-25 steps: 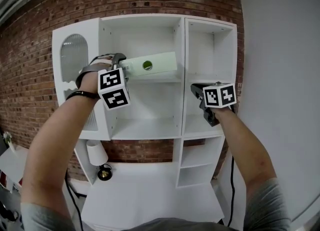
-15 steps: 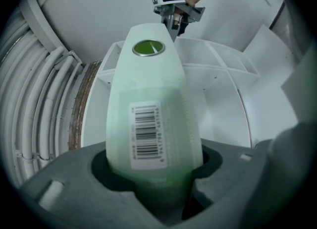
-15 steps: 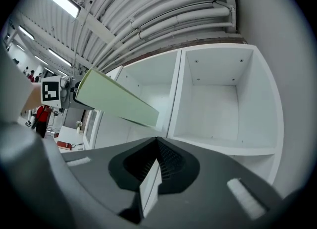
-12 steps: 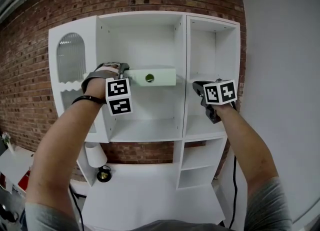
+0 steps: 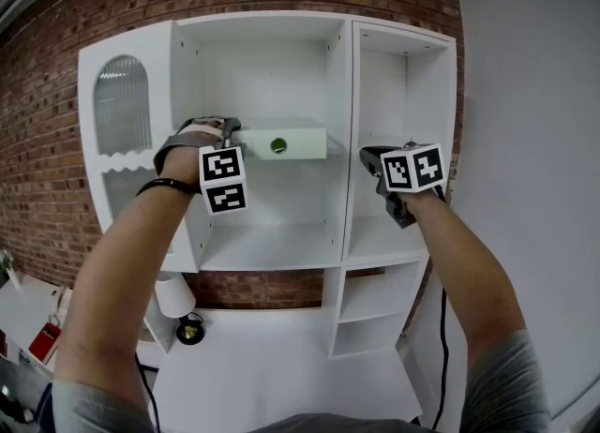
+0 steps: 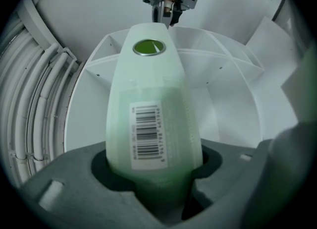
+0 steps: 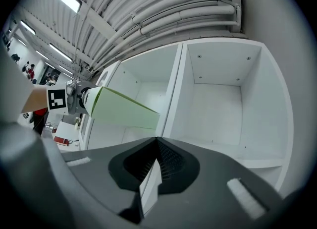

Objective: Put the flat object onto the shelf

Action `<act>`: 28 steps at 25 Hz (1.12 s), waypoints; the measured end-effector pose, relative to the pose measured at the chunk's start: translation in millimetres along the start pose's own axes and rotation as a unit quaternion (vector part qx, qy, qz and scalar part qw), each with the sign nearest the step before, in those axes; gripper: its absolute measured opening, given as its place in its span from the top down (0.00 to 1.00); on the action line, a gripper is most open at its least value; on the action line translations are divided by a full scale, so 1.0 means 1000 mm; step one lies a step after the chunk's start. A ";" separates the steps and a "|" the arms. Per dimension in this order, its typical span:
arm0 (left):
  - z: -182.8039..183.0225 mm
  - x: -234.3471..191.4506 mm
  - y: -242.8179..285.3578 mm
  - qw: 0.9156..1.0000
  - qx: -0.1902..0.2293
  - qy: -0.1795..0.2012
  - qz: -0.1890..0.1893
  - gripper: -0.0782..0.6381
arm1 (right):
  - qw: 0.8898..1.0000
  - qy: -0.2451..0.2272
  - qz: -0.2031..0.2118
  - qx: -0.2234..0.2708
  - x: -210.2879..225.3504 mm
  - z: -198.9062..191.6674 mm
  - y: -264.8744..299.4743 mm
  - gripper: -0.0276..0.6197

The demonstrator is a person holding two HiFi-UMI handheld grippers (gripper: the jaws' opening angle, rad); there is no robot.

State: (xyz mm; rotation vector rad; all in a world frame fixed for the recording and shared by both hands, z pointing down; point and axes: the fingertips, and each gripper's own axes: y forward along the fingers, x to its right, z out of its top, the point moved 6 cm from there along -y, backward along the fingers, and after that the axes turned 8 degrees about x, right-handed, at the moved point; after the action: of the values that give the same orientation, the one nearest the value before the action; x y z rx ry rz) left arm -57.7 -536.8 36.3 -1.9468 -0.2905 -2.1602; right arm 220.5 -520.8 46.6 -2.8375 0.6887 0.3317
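Left gripper (image 5: 232, 131) clamps a pale green flat bottle (image 5: 281, 141) level at the shelf unit's (image 5: 262, 21) wide bay — its divider (image 5: 344, 94) just beyond; right gripper (image 5: 371, 161), closed and empty, nearby.

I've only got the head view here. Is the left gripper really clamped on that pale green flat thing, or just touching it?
Observer: Clamped. In the left gripper view, the left gripper has both jaws pressed on the near end of the flat object.
Operator: Anything printed on it?
Observer: A barcode label faces that camera.
Operator: And the right gripper?
Observer: In its own view, the right gripper has its jaws together with nothing held.
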 end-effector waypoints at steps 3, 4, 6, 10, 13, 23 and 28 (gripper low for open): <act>-0.003 0.000 0.011 1.000 -0.002 0.000 0.000 0.49 | 1.000 -0.001 -0.002 0.000 0.003 0.000 0.005 0.94; -0.003 0.000 0.015 1.000 -0.003 0.000 0.000 0.49 | 1.000 -0.002 -0.002 0.000 0.004 -0.001 0.007 0.94; -0.005 0.001 0.022 1.000 -0.005 -0.001 -0.003 0.49 | 1.000 -0.004 -0.002 0.000 0.005 -0.001 0.009 0.94; -0.006 -0.001 0.028 1.000 0.001 -0.011 -0.027 0.49 | 1.000 -0.005 -0.003 -0.002 0.009 -0.003 0.014 0.94; -0.006 -0.003 0.028 0.999 0.006 -0.015 -0.038 0.49 | 1.000 -0.006 -0.005 -0.004 0.014 -0.005 0.017 0.94; -0.004 -0.006 0.028 0.987 0.037 -0.061 -0.142 0.41 | 1.000 -0.003 0.000 -0.009 0.020 -0.008 0.028 0.94; -0.007 0.001 0.044 0.987 0.033 -0.055 -0.150 0.30 | 1.000 0.002 0.003 -0.004 0.020 -0.009 0.029 0.94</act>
State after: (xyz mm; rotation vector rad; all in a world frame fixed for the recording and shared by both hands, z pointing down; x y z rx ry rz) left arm -51.9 -581.4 37.0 -2.1018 -0.7065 -2.1847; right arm 225.8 -556.9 45.5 -2.8441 0.6979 0.3313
